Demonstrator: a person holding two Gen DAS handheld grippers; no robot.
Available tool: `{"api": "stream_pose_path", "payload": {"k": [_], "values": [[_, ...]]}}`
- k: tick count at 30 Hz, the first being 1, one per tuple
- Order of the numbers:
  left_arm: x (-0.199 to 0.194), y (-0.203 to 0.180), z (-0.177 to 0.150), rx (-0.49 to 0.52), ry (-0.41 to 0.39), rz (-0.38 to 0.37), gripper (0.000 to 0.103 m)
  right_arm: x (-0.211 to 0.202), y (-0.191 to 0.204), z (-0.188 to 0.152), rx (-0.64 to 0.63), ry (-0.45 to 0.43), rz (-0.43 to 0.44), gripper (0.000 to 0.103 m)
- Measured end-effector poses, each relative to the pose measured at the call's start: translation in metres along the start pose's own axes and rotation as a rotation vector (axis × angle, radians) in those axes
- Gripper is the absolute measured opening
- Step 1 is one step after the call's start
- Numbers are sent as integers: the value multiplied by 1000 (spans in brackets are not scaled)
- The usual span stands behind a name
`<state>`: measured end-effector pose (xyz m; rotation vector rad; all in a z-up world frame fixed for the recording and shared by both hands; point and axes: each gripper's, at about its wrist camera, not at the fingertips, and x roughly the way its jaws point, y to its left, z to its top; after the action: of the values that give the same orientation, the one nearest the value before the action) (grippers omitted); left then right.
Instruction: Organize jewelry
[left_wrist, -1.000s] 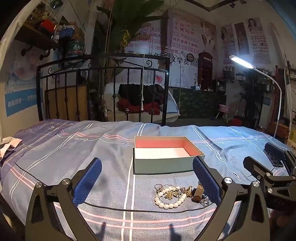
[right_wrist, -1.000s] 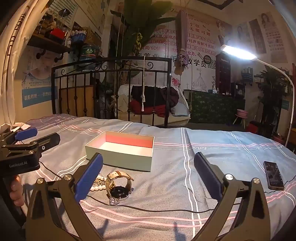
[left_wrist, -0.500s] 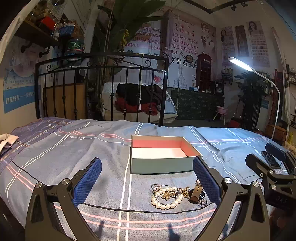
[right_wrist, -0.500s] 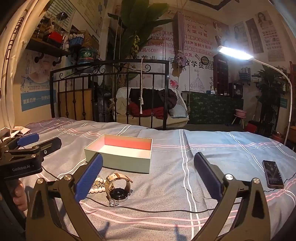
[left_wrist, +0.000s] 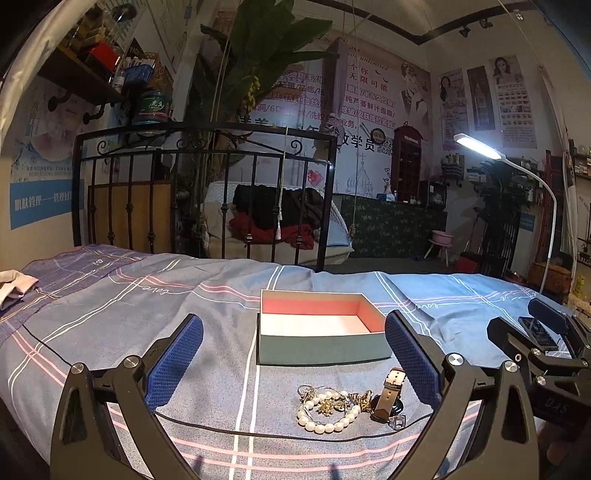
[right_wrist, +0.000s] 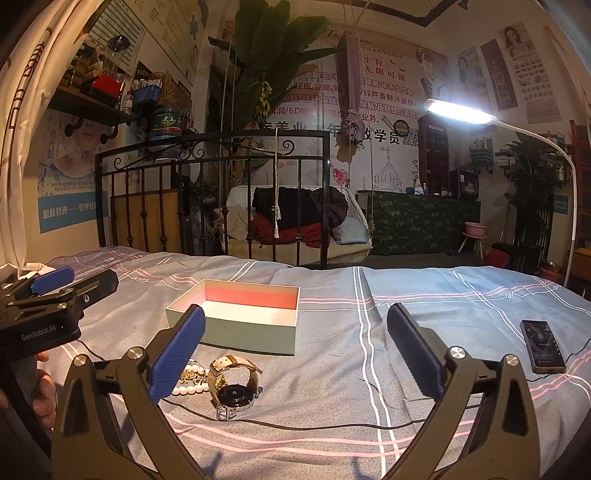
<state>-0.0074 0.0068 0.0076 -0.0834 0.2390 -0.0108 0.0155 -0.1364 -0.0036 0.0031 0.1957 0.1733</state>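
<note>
An open grey-green box (left_wrist: 321, 345) with a pink and white inside stands on the bed; it also shows in the right wrist view (right_wrist: 255, 332). In front of it lie a pearl bracelet (left_wrist: 327, 417), a gold chain piece (left_wrist: 364, 397) and a wristwatch (left_wrist: 388, 397). The watch (right_wrist: 232, 384) and the pearls (right_wrist: 188, 386) also show in the right wrist view. My left gripper (left_wrist: 293, 360) is open and empty above the jewelry. My right gripper (right_wrist: 295, 350) is open and empty, with the jewelry near its left finger.
A phone (right_wrist: 542, 345) lies on the bedspread at the right. A thin black cable (right_wrist: 314, 424) runs across the bed in front of the jewelry. A black iron headboard (left_wrist: 207, 192) stands behind the bed. A lamp (right_wrist: 458, 110) shines at the right.
Both views have shifted slightly; the box and jewelry sit a little further left in the left wrist view. Both grippers stay open. No jewelry has moved.
</note>
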Motion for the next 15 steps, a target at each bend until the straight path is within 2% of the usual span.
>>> {"api": "stream_pose_path", "payload": {"k": [4, 15], "values": [[2, 3, -1, -23, 34, -36, 96, -1, -1, 1, 10, 5, 7, 97], [-3, 0, -4, -5, 43, -29, 96, -3, -1, 1, 7, 6, 6, 97]]}}
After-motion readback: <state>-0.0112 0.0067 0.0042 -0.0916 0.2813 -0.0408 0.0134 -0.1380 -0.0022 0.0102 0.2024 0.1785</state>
